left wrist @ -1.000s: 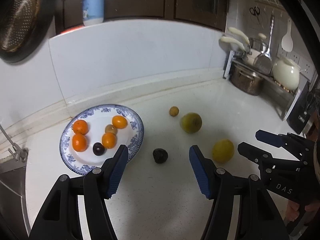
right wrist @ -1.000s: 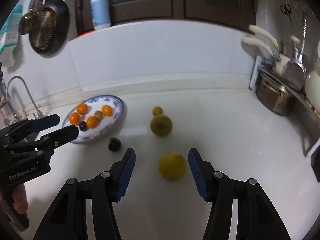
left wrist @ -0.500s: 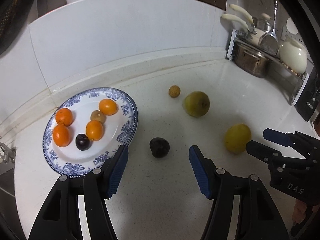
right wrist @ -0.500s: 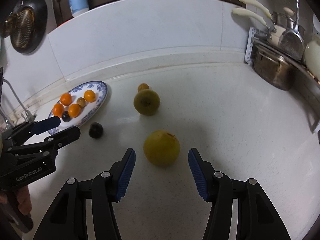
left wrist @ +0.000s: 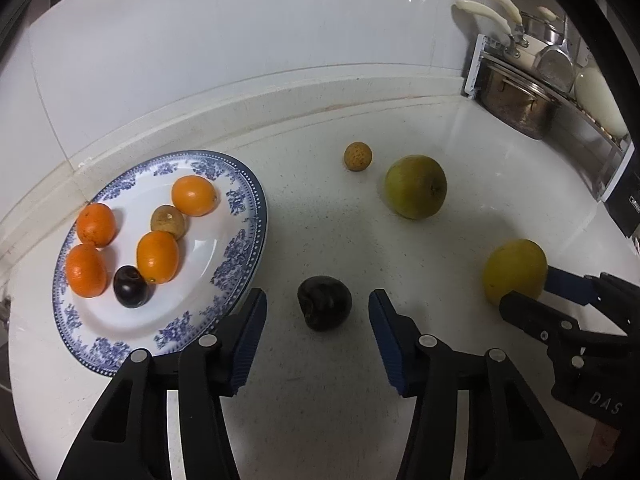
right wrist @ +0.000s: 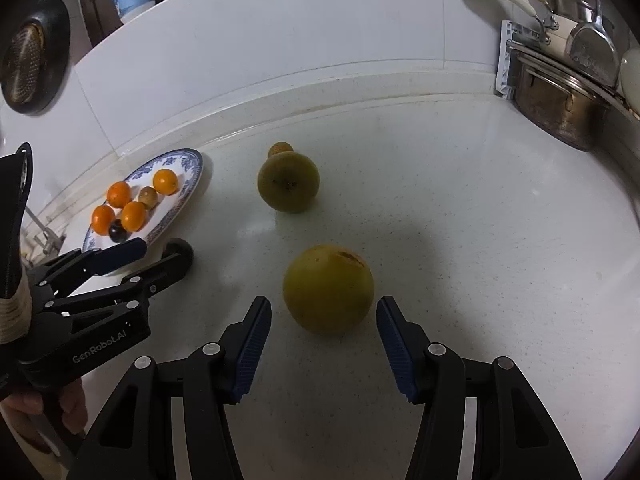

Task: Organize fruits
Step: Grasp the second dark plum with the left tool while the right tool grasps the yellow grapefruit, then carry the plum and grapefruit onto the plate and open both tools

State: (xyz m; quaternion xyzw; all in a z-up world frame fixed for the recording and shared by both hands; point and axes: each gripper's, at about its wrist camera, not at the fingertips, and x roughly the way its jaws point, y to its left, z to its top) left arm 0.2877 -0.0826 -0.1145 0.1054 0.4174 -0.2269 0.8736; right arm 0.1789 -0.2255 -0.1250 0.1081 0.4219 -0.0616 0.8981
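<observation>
- The left gripper has its fingers spread wide, and the dark fruit lies on the counter just in front of the gap, not touched.
- The right gripper has its fingers spread too, with the yellow fruit sitting between the tips; I see no contact yet.
- The blue-patterned plate is at the left and carries four oranges, one small brown fruit and one dark plum. A green fruit and a small brown fruit wait farther back on the counter.
- Risk, in my judgement: both fruits are round and the counter looks smooth, so if one finger arrives first the fruit can roll away. The yellow fruit fills nearly the whole opening, so there is little margin on each side.
- The left finger of the left gripper is very close to the plate rim; a sideways move could knock the plate and make the oranges roll.
- The two grippers are near each other, so they could collide if both go to the plate together.
- Open room: the middle and right of the counter are free; the pot stands far right, and the wall closes the far side.
</observation>
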